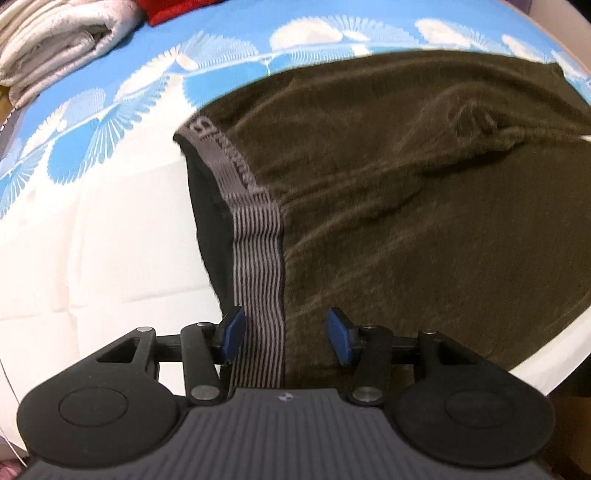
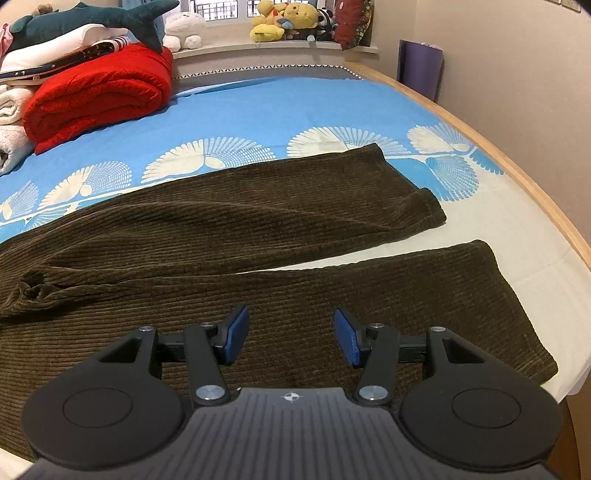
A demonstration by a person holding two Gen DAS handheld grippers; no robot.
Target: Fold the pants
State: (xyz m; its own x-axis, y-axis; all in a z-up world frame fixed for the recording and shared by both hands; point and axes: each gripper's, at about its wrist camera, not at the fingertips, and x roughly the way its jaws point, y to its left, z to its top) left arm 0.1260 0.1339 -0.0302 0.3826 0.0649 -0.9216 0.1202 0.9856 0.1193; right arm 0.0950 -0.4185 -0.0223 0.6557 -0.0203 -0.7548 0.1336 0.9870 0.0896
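Note:
Dark olive corduroy pants (image 1: 406, 184) lie spread flat on the bed. In the left wrist view their grey striped waistband (image 1: 258, 251) runs down toward my left gripper (image 1: 286, 334), which is open, its blue pads on either side of the waistband's near end. In the right wrist view the two legs (image 2: 277, 214) lie apart in a V, cuffs to the right. My right gripper (image 2: 291, 338) is open and empty just above the near leg (image 2: 369, 288).
The bed has a blue and white patterned sheet (image 2: 258, 110). A red rolled blanket (image 2: 99, 92) and white folded bedding (image 1: 55, 44) lie at the far left. Plush toys (image 2: 288, 20) sit on the windowsill. The bed's wooden edge (image 2: 517, 162) runs along the right.

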